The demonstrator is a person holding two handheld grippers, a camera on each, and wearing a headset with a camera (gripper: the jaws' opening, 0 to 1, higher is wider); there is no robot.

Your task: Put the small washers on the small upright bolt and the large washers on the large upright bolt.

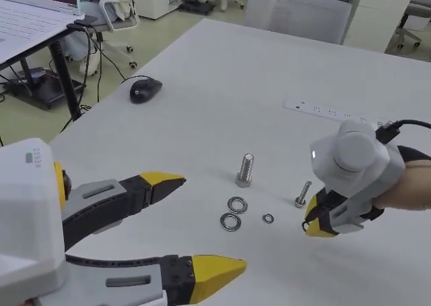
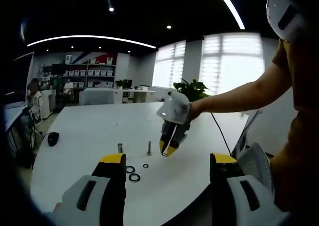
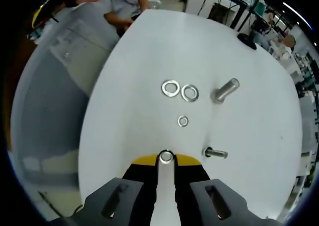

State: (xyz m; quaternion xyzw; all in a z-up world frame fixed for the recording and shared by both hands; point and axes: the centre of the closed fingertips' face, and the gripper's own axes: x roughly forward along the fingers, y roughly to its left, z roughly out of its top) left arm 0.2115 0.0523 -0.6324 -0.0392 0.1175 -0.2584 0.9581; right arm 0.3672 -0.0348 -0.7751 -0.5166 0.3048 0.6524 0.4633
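Yellow-tipped left tool (image 1: 212,222) gaping | right tool (image 3: 166,159) pinches small shiny round washer (image 3: 166,157)

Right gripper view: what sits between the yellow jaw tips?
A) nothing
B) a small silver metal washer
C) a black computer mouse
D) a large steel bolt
B: a small silver metal washer is pinched at the yellow tips of the right gripper.

Head view above, left gripper view low, far, right gripper view close overhead, large bolt (image 1: 245,170) shared
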